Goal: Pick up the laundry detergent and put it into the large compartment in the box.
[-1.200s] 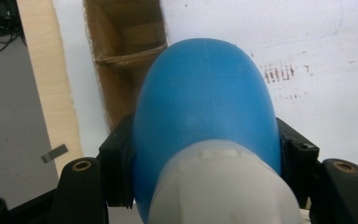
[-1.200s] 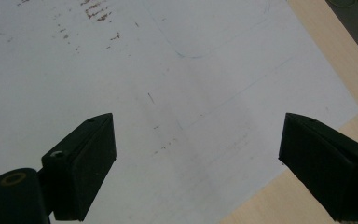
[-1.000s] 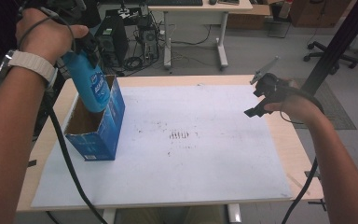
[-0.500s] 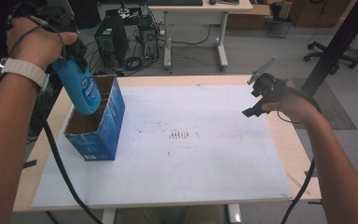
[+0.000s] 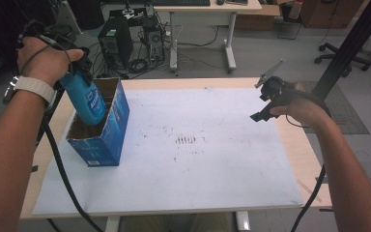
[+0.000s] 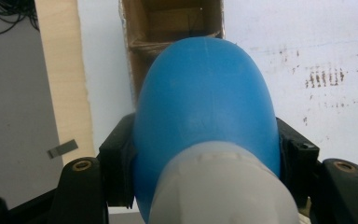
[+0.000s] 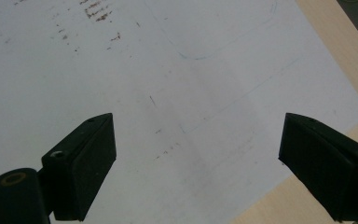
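Observation:
A blue plastic bottle (image 5: 88, 100) with a pale neck (image 6: 219, 191) hangs tilted, its bottom end dipping into the open top of a blue cardboard box (image 5: 105, 143). My left gripper (image 5: 73, 77) is shut on the bottle's sides, and my hand hides most of it in the high view. In the left gripper view the bottle (image 6: 205, 112) sits between both black jaws, with the box's brown inside (image 6: 172, 23) straight ahead. My right gripper (image 5: 266, 102) hovers open above the right part of the white sheet. Nothing is between its jaws in the right gripper view (image 7: 196, 158).
The box stands near the left edge of the white sheet (image 5: 198, 169) that covers the wooden table (image 5: 299, 159). Dark smudges (image 5: 187, 140) mark the sheet's middle. A computer tower (image 5: 116, 43), a desk and a black post (image 5: 348, 48) stand on the floor behind the table.
My left hand has come down with the blue bottle, so its bottom end now sits lower in the box's opening. The right hand has kept still.

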Action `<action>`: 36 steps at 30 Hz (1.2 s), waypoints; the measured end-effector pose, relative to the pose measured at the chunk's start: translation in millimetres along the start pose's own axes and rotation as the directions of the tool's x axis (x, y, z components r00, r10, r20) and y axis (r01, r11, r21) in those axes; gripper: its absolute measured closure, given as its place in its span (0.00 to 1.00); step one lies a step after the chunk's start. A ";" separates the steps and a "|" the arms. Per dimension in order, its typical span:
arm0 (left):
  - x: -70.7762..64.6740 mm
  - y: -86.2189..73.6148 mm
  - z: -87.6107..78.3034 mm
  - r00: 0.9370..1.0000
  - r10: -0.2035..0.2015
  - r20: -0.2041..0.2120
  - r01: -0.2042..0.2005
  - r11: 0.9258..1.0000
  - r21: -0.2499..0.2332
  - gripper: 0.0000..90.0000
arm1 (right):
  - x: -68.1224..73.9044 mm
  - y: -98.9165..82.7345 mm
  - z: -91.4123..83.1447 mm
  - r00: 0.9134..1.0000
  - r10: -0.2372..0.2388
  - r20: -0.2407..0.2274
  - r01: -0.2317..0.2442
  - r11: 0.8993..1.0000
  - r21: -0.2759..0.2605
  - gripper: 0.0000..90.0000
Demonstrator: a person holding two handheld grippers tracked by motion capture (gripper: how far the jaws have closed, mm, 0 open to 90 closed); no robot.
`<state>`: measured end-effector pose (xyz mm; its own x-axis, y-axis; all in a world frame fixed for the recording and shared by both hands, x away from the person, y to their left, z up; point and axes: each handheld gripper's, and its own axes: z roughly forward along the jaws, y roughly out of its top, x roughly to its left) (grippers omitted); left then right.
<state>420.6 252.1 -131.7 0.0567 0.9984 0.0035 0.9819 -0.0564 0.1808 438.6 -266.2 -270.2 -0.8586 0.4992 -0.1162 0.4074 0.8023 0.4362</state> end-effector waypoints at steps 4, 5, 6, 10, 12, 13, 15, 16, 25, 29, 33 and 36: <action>2.2 -0.6 13.2 1.000 -0.003 0.000 0.003 1.000 0.010 0.41 | -0.5 -0.8 -0.2 1.000 0.004 0.000 -0.004 1.000 -0.002 0.12; 2.2 -0.6 13.2 1.000 -0.003 0.000 0.003 1.000 0.010 0.41 | -0.5 -0.8 -0.2 1.000 0.004 0.000 -0.004 1.000 -0.002 0.12; 2.6 -0.9 18.0 1.000 -0.001 -0.004 0.001 1.000 0.011 0.41 | -1.0 -1.2 -0.4 1.000 0.005 0.002 -0.005 1.000 -0.002 0.12; 3.8 -1.5 29.9 1.000 0.001 -0.008 -0.001 1.000 0.021 0.41 | -1.0 -1.4 0.8 1.000 0.007 0.000 -0.007 1.000 0.001 0.12; 4.1 -1.8 32.6 1.000 -0.001 -0.006 0.001 1.000 0.015 0.41 | -1.1 -1.3 2.1 1.000 0.006 -0.003 -0.006 1.000 0.003 0.12; 4.4 -1.9 36.2 1.000 0.001 -0.004 -0.001 1.000 0.018 0.41 | -1.1 -1.3 2.5 1.000 0.006 -0.002 -0.006 1.000 0.004 0.12; 3.8 -2.1 39.8 1.000 0.008 -0.007 -0.008 1.000 0.015 0.41 | -1.0 -1.2 3.4 1.000 0.008 -0.005 -0.008 1.000 0.001 0.12; 3.3 -1.9 42.0 1.000 0.014 -0.009 -0.014 1.000 0.020 0.41 | -1.0 -1.1 3.8 1.000 0.007 -0.005 -0.007 1.000 0.003 0.12; -0.7 -1.6 62.8 1.000 0.027 -0.015 -0.027 0.999 0.027 0.41 | -1.1 -1.6 4.9 1.000 0.010 -0.006 -0.010 1.000 0.005 0.12; -0.3 -1.6 72.6 1.000 0.023 -0.012 -0.023 0.999 0.031 0.41 | -1.2 -2.5 5.5 1.000 0.012 -0.007 -0.012 1.000 0.006 0.12; -0.8 -1.8 81.3 1.000 0.027 -0.015 -0.026 0.999 0.029 0.41 | -1.3 -2.6 5.8 1.000 0.013 -0.008 -0.013 1.000 0.006 0.12; -0.2 -2.1 86.6 0.999 0.032 -0.017 -0.032 0.999 0.031 0.41 | -1.6 -2.6 6.4 1.000 0.012 -0.007 -0.012 1.000 0.010 0.12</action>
<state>434.2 251.5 -217.2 0.0852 0.9960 0.0262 0.9848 -0.0882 0.1496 440.9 -267.0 -276.9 -0.8556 0.5070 -0.1049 0.4212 0.7995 0.4282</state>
